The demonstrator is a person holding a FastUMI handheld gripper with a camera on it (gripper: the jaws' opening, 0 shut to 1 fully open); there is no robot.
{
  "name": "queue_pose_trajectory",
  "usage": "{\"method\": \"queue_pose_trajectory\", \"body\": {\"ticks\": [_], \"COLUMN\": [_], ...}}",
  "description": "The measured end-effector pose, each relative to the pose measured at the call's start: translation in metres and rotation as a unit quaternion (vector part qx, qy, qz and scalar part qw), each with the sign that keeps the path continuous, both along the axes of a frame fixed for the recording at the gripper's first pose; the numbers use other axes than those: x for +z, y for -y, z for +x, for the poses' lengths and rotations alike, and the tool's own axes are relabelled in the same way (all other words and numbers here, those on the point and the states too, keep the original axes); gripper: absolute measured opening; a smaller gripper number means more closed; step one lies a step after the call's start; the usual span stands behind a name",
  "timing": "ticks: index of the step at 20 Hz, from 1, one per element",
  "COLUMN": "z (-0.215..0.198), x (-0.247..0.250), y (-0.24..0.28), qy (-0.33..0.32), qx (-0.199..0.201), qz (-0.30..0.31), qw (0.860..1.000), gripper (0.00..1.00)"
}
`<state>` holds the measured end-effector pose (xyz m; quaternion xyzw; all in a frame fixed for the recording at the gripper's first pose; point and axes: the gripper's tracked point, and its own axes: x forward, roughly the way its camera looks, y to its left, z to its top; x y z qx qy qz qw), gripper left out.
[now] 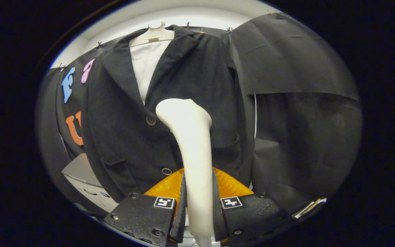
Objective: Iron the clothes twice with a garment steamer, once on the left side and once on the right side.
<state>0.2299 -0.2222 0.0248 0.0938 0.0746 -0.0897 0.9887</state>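
A black jacket [122, 113] hangs on a white hanger [153, 34] against the booth wall, with a white lining [146, 65] showing between its lapels. My gripper [199, 202] is shut on the handle of a white garment steamer [192, 144]. The steamer rises straight ahead from between my fingers. Its head [180, 109] sits at the jacket's middle, beside the upper button [150, 120] and on the right front panel. Whether the head touches the cloth I cannot tell. A lower button [166, 171] shows just left of the handle.
An orange ribbed piece [230, 185] lies behind the fingers under the jacket's hem. A grey and white box [84, 175] stands low to the left of the jacket. Black cloth [303, 103] covers the wall to the right, and some papers [310, 206] lie low there.
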Motion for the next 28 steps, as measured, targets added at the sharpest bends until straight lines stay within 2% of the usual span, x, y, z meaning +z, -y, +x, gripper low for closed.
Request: {"method": "queue_pose_trajectory", "body": {"ticks": [10,24,28], "z": [-0.005,-0.013,-0.01], "x": [-0.081,-0.163,-0.188], "y": [-0.005,0.002,0.002], "qy": [-0.046,-0.118,-0.14], "qx": [-0.01,0.02,0.04], "qz": [-0.005,0.02,0.026], "qw": [0.999,0.993,0.989], "gripper": [0.36,0.36,0.36]}}
